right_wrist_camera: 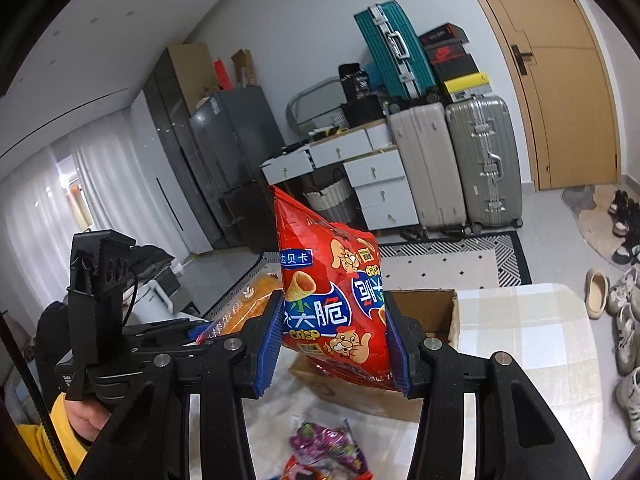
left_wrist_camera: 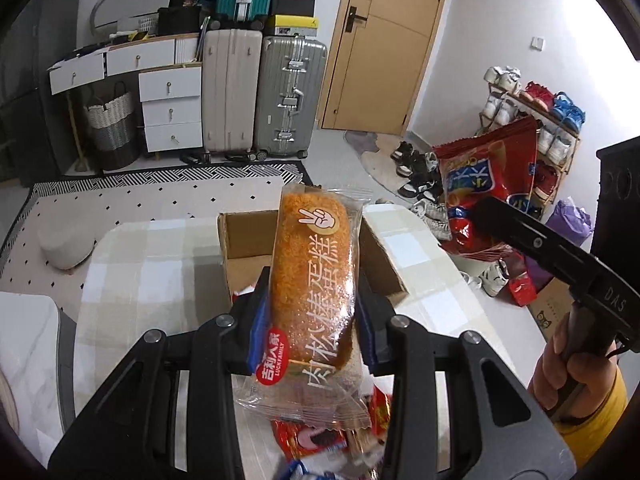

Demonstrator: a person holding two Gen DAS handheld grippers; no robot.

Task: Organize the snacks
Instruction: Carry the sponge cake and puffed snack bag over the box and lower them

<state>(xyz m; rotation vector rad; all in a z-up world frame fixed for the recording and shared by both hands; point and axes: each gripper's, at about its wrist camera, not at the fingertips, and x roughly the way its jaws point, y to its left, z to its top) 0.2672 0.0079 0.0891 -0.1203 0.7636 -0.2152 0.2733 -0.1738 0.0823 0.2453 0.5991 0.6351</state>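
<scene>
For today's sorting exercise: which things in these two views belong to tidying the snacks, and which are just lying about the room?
Part of the job:
- meat-floss cake packet, in the left tool
- red crisp bag, in the right tool
- cardboard box
- loose snacks on the table

Just lying about:
- suitcases
- shoes
- woven basket

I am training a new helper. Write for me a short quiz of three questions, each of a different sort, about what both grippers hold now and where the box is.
1. True or false: the left gripper is shut on a wrapped cake.
2. Which pack does the right gripper hold? A) a purple candy pack B) a red crisp bag C) nothing
3. Fill in: the open cardboard box stands on the ____, beyond both grippers.

Key
1. True: the blue pads press its two sides.
2. B. The purple pack lies on the table.
3. table
</scene>
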